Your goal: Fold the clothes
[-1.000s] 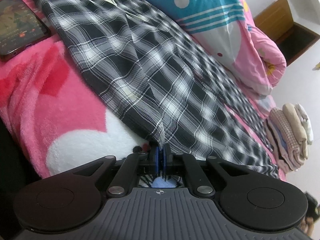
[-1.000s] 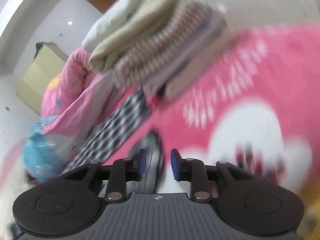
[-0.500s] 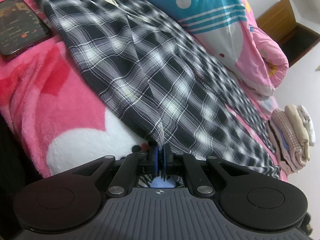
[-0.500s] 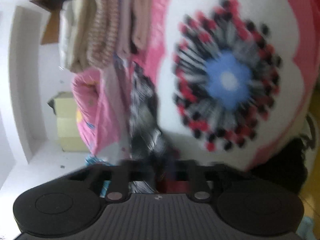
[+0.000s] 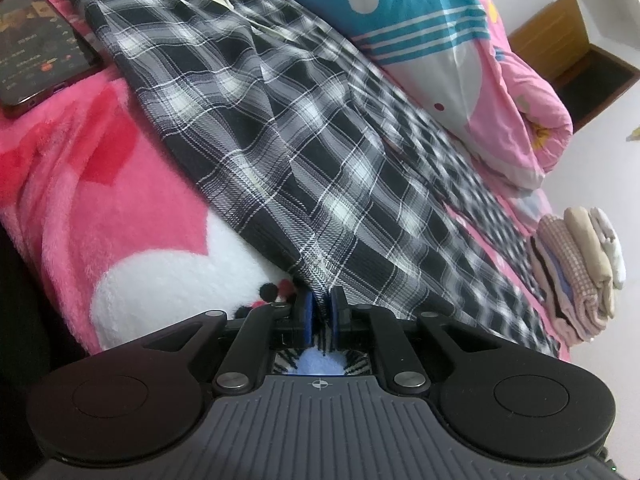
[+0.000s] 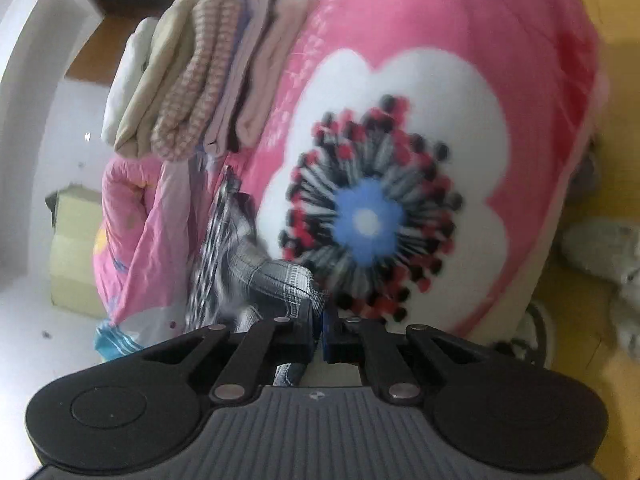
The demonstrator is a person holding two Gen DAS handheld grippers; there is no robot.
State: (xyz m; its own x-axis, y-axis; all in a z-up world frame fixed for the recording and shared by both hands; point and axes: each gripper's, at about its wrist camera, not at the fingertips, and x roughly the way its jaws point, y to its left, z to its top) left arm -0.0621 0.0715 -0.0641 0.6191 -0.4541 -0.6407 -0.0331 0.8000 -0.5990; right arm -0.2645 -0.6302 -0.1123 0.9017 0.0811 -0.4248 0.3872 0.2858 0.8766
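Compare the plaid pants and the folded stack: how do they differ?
The plaid pants lie spread long across the pink blanket; the stack is folded compact at its far end. The pants are black-and-white check; the stack is pale beige, white and pink. Both claws pinch the pants; nothing grips the stack. Both rest on the blanket.

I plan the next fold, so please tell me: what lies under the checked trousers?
The checked trousers lie on the pink flower blanket. Whatever is beneath their middle is covered and cannot be seen.

A home bedroom: a bed covered by a fluffy pink fleece blanket with a white flower print point(image 5: 132, 216), a rolled pink quilt point(image 5: 520, 92), a stack of folded clothes point(image 6: 192, 80), and a wooden cabinet point(image 5: 560, 36) against white walls.
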